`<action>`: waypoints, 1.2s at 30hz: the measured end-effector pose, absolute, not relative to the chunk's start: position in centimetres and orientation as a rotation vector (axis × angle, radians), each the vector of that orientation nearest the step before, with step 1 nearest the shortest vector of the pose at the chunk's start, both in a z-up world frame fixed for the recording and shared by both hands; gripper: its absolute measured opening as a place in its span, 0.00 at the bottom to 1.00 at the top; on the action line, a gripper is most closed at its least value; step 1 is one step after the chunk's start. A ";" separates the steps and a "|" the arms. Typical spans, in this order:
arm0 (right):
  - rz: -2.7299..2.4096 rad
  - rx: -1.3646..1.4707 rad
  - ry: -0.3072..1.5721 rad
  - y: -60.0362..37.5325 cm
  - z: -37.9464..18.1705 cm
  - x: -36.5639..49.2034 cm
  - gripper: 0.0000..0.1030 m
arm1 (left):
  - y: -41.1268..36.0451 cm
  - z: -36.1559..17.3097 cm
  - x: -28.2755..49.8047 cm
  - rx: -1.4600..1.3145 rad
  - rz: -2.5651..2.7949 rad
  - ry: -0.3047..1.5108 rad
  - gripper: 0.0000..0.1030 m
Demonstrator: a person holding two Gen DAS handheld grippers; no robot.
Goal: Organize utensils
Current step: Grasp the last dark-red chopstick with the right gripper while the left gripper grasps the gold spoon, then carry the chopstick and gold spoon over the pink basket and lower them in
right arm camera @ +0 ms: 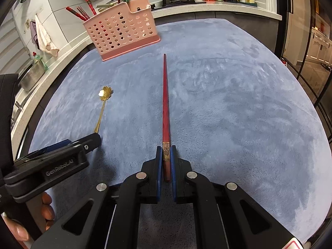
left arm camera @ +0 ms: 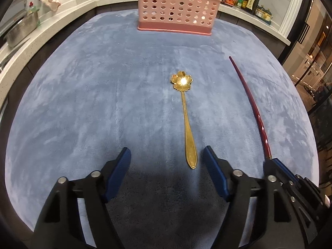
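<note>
Blue plush cloth covers the table, with a kitchen counter behind. Pink perforated utensil holder stands at the far edge, containing several red and green chopsticks. Left gripper: fingers spread wide and empty; the gold flower-bowled spoon lies flat on the cloth, its handle tip between the fingers, nearer the right one, untouched. Right gripper: fingers clamped on the banded end of a red chopstick, which points toward the holder.
</note>
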State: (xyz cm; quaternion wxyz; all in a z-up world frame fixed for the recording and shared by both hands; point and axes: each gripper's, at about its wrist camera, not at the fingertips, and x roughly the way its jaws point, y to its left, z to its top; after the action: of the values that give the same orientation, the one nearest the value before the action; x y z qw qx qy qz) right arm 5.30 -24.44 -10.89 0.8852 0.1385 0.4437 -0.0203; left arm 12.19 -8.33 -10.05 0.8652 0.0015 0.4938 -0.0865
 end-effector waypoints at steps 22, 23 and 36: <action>-0.019 0.293 0.903 -24.1 -9.7 4.6 0.07 | -8.0 -9.0 11.4 0.019 -0.199 1.017 0.09; -0.017 0.294 0.898 -24.1 -9.5 4.5 0.07 | -7.9 -8.7 11.2 0.017 -0.201 1.011 0.09; 0.023 0.294 0.821 -23.5 -5.1 3.9 0.07 | -5.7 -2.7 10.9 -0.037 -0.195 0.901 0.01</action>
State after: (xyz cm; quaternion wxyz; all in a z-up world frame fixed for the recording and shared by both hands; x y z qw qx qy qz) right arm 3.90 -23.46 -5.12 0.9064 0.1423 0.3976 0.0110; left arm 10.87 -5.68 -2.70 0.8954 -0.0180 0.4348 -0.0940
